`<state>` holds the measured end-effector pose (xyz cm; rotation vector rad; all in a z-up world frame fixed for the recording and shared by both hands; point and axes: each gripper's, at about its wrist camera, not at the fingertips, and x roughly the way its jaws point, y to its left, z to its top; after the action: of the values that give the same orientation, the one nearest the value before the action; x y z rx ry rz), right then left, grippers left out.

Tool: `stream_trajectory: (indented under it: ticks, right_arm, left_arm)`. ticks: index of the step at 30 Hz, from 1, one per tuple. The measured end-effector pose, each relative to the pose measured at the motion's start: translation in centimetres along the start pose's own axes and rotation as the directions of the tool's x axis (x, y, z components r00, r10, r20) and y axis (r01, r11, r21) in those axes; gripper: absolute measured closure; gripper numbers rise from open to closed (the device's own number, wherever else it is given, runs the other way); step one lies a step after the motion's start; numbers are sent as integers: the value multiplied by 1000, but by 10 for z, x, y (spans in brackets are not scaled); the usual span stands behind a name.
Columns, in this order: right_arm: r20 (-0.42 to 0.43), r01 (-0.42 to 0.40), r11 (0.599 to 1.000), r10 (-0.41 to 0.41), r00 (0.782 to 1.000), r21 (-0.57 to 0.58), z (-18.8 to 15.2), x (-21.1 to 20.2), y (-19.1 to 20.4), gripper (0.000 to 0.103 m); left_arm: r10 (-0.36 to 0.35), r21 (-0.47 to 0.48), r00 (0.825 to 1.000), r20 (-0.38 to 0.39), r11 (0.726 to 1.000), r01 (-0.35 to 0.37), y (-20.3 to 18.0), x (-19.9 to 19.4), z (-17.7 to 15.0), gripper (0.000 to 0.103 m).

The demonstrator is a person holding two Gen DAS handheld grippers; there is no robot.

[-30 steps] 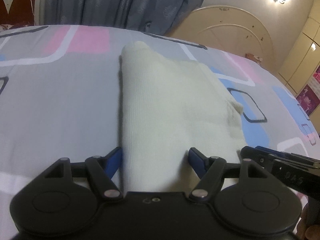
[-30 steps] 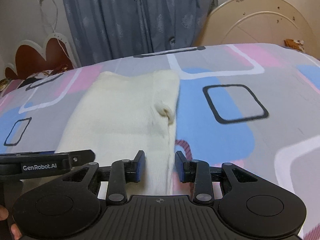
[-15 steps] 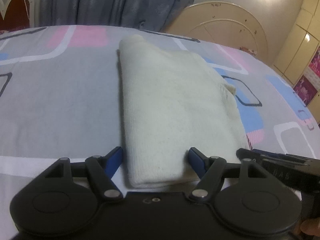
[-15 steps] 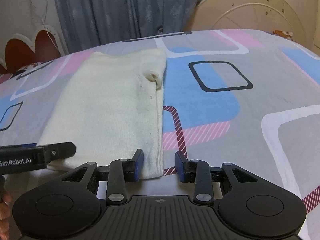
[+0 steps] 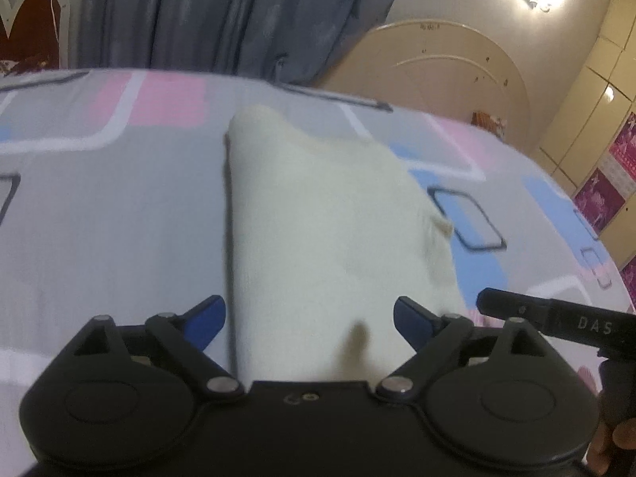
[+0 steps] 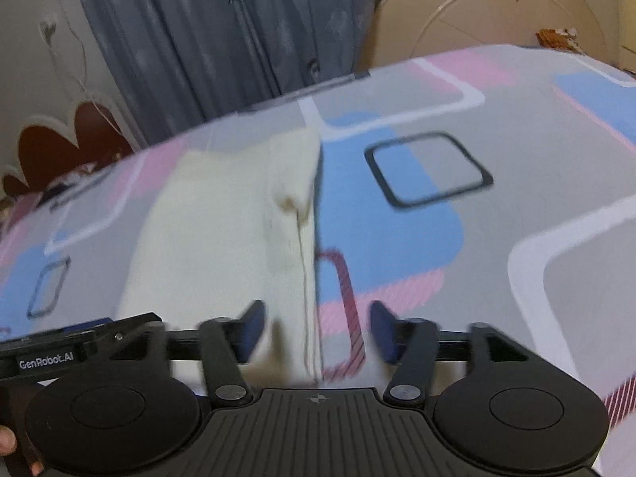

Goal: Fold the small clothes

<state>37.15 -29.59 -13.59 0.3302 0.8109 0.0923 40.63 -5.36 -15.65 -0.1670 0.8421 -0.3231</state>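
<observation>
Cloth point(image 5: 318, 230), one cream piece folded into a long strip, lies flat on the bed point(image 5: 99, 218), running away from both claws. Its near end sits between the spread fingers of the left claw point(image 5: 308, 320), whose jaws have just been opening; neither blue pad point(image 5: 204, 316) presses it. The right claw point(image 6: 316, 332) has also just been opening, and its jaws straddle the cloth's right edge without pinching. Each claw shows at the side of the other's view. Beyond the cloth, one grey curtain point(image 5: 222, 16) hangs, with one cream headboard point(image 5: 445, 63) to its right.
</observation>
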Motion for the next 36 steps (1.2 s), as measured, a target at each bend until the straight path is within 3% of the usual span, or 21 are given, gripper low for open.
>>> stream_trajectory:
  ticks: [13, 18, 22, 24, 26, 30, 36]
  right_arm:
    - [-40, -88, 995, 86, 995, -37, 51, 63, -1, 34]
    - [-62, -134, 991, 135, 989, 19, 57, 88, -15, 32]
    - [-76, -245, 959, 257, 963, 144, 55, 106, -32, 32]
    - [-68, -278, 948, 291, 954, 157, 54, 110, -35, 32]
    - [-66, -290, 944, 303, 951, 158, 55, 110, -33, 33]
    - [-84, -308, 935, 326, 942, 176, 56, 112, -29, 60]
    - [-65, -271, 951, 283, 957, 147, 57, 107, -19, 71]
  left_arm:
    - [36, -94, 999, -15, 995, -37, 26, 48, 40, 16]
    - [-66, -126, 996, -55, 990, 59, 34, 70, 39, 17]
    - [-134, -121, 989, -58, 985, 126, 34, 79, 38, 19]
    - [-150, -132, 987, -57, 981, 142, 35, 79, 38, 25]
    - [-174, -166, 984, -47, 972, 164, 40, 80, 38, 44]
    - [-181, -196, 983, -21, 965, 173, 42, 77, 36, 56]
    - [-143, -132, 990, -17, 981, 140, 29, 72, 40, 61]
